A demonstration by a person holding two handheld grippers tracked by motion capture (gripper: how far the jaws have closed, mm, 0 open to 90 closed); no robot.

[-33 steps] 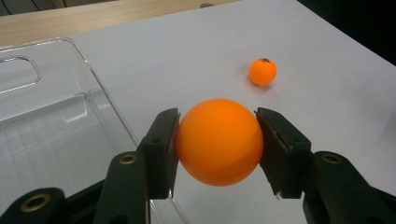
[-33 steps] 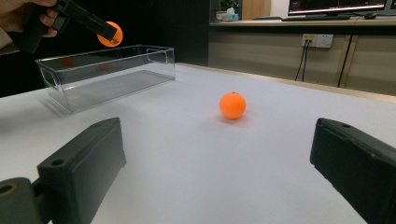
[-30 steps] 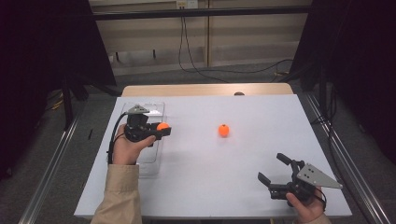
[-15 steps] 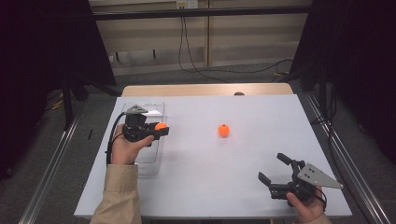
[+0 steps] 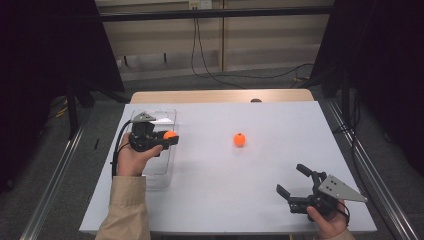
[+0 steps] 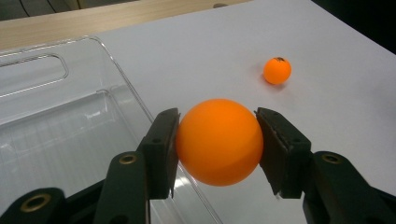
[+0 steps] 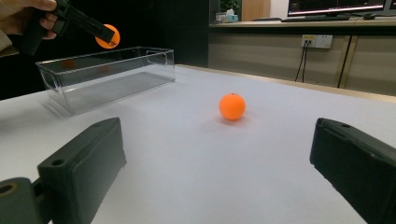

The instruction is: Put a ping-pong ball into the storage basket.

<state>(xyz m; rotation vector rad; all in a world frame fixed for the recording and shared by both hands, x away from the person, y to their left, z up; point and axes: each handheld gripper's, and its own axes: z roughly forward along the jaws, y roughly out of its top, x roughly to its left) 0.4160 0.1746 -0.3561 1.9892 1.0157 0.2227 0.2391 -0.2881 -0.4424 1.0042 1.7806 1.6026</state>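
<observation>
No visible change in either claw or either ball.

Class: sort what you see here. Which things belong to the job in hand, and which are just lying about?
In the job: held ball, left gripper shut on it, clear bin, loose ball, open right gripper.

Lying about: wooden board, floor cables, wall socket.

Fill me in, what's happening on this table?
A person works with a hand-held gripper in each hand. The left gripper is shut on an orange ball, holding it above the edge of a clear bin at the table's left side. A second ball sits loose on the white table, apart from both grippers. The right gripper is open near the table's front right corner, its jaws pointing toward that ball, holding nothing.
</observation>
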